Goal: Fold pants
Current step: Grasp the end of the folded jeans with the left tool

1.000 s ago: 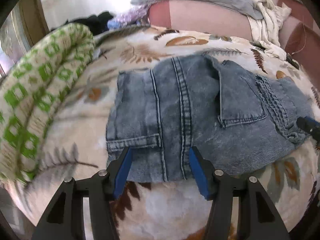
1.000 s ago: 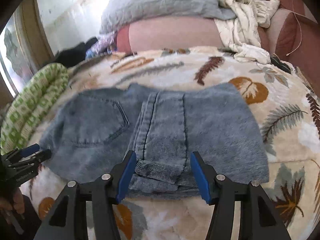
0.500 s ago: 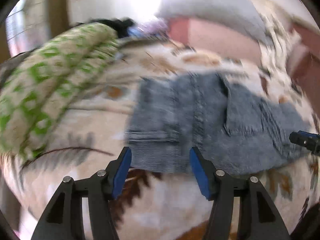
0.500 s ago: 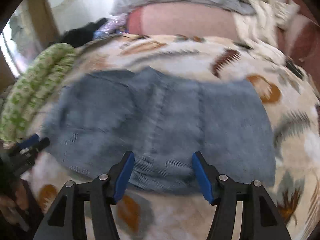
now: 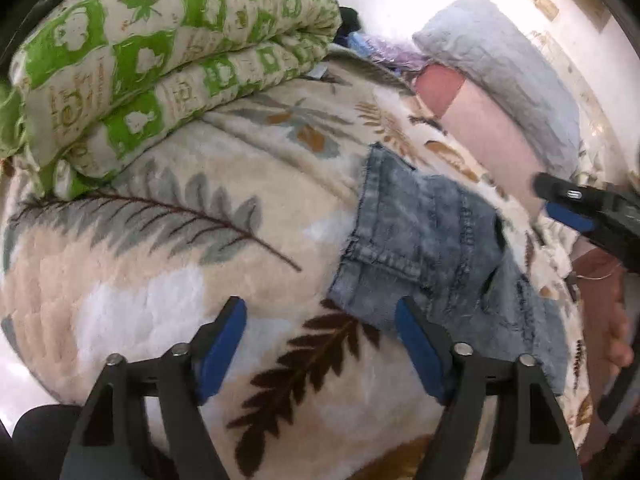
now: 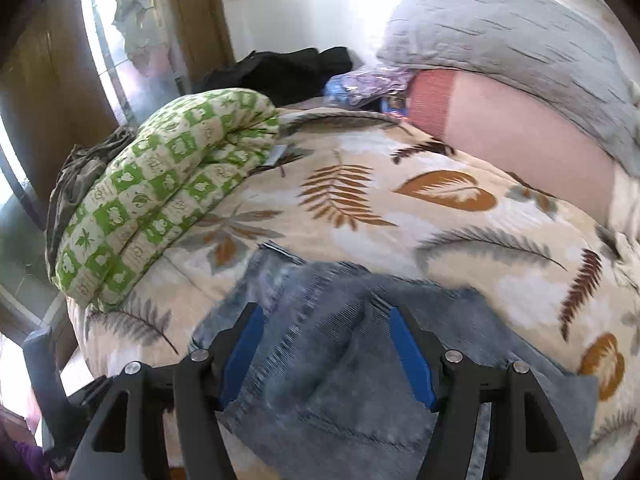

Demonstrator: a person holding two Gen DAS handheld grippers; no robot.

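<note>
The left gripper's point(image 5: 320, 340) fingers point(image 5: 222, 344) stand wide apart with nothing between them, over the leaf-print blanket point(image 5: 160, 240). The folded jeans point(image 5: 432, 248) lie on the blanket ahead and to the right, their near corner just beside the right finger. Ahead to the left lies a folded green quilt point(image 5: 152, 52). The right gripper's point(image 6: 328, 352) fingers point(image 6: 412, 356) are also spread apart, directly over the jeans point(image 6: 340, 360); whether they touch the denim cannot be told. Far ahead to the right sits a grey pillow point(image 6: 512, 32).
</note>
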